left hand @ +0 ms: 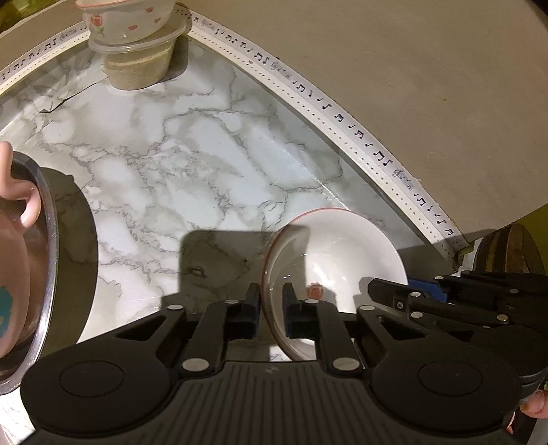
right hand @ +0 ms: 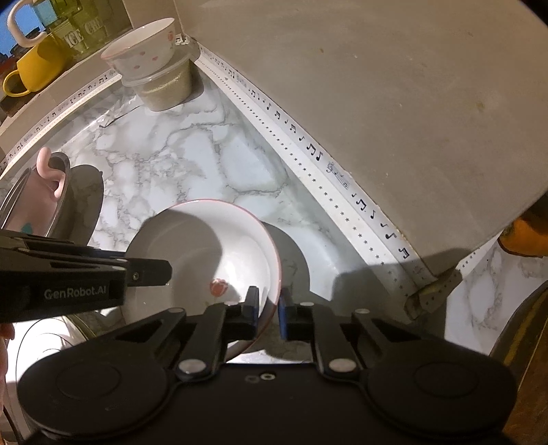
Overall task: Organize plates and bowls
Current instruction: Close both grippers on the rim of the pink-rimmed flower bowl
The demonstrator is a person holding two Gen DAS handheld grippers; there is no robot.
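A marble-patterned counter (left hand: 191, 164) edged with music-note tape meets a beige wall. At upper left a flowered bowl (right hand: 144, 51) sits on a lidded tub (right hand: 166, 90); a steel bowl (left hand: 37, 260) stands far left. At lower centre, a white plate (right hand: 209, 253) with a red flower is pinched by its rim by the left gripper (left hand: 272, 301) and right gripper (right hand: 269, 304).

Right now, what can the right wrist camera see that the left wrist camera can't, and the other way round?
Only the right wrist view shows a yellow mug and a white mug handle on the ledge. Only the left wrist view shows a fingertip at the lower right edge. Both show the white bowl with both tongs, left tongs and right tongs, shut on its rim, the flowered bowl atop a lidded tub, and the marble counter.
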